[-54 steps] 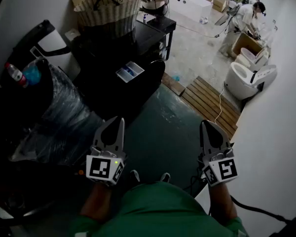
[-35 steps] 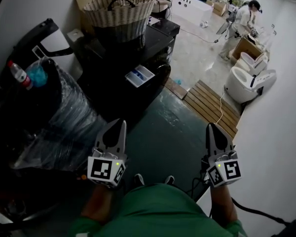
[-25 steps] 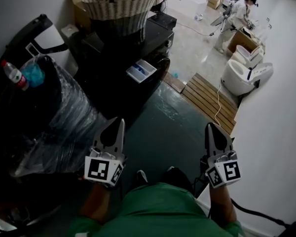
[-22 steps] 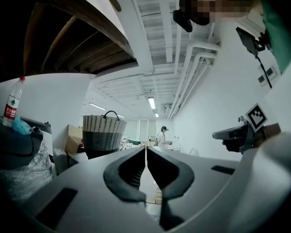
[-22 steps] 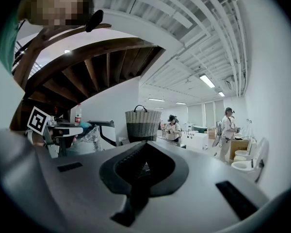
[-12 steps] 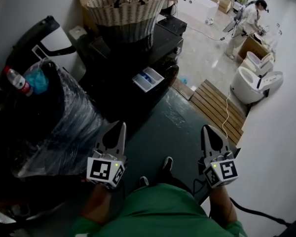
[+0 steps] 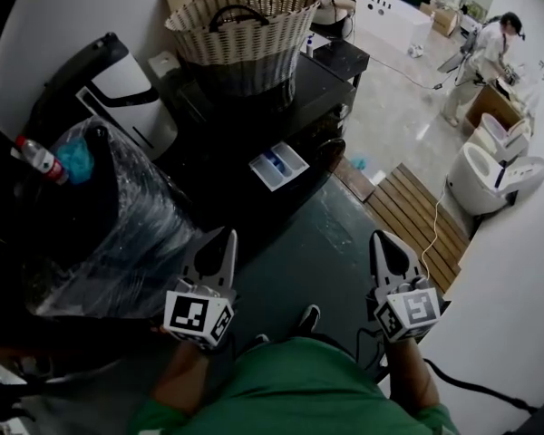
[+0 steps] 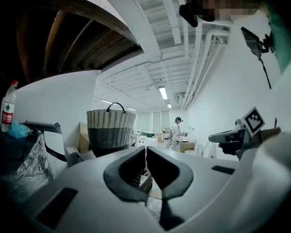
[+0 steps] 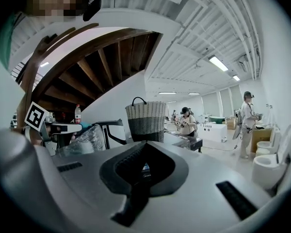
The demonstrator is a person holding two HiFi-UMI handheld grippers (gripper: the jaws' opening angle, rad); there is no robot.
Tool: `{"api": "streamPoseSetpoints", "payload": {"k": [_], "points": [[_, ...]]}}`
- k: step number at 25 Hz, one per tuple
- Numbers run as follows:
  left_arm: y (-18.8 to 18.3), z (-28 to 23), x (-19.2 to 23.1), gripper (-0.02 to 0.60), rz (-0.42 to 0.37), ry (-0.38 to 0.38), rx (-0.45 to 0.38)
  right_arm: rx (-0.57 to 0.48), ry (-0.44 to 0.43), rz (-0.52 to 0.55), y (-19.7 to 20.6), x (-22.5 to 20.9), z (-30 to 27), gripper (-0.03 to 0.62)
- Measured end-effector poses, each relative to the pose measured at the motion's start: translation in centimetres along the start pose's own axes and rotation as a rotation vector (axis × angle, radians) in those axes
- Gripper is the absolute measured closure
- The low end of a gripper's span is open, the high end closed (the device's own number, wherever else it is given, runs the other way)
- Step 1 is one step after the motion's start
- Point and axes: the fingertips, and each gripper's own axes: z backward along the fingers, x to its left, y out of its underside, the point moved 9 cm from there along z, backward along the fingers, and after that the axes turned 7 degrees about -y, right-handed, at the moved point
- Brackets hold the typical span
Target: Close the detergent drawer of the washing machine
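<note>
The black washing machine point(image 7: 263, 98) stands ahead of me with a wicker basket point(image 7: 245, 25) on top. Its white detergent drawer point(image 7: 279, 166) sticks out open from the front, with blue inside. My left gripper point(image 7: 228, 237) and right gripper point(image 7: 379, 239) hang low in the head view, well short of the drawer, both shut with nothing in them. In the left gripper view the left gripper point(image 8: 145, 152) has its jaws together, pointing towards the basket point(image 8: 110, 130). The right gripper point(image 9: 144, 147) is likewise closed below the basket point(image 9: 146, 121).
A plastic-wrapped dark bulk point(image 7: 100, 216) with a bottle point(image 7: 38, 157) on it stands at the left. A wooden slatted platform point(image 7: 417, 216) and a white toilet point(image 7: 490, 166) lie to the right. A person point(image 7: 490, 48) works at the back. Dark green floor lies between me and the machine.
The view has moved nearer to the washing machine, so the open drawer sits closer and more to the right. Both grippers stay shut and keep their places in the frame.
</note>
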Motion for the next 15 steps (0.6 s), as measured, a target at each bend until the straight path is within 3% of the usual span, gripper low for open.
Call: {"api": "streamPoseSetpoints", "payload": {"k": [15], "points": [[0.4, -3.9, -4.6, 0.555, -0.031, -0.097, 0.055, 0.085, -0.153, -0.044, 3.4, -6.7, -3.5, 0.579]]}}
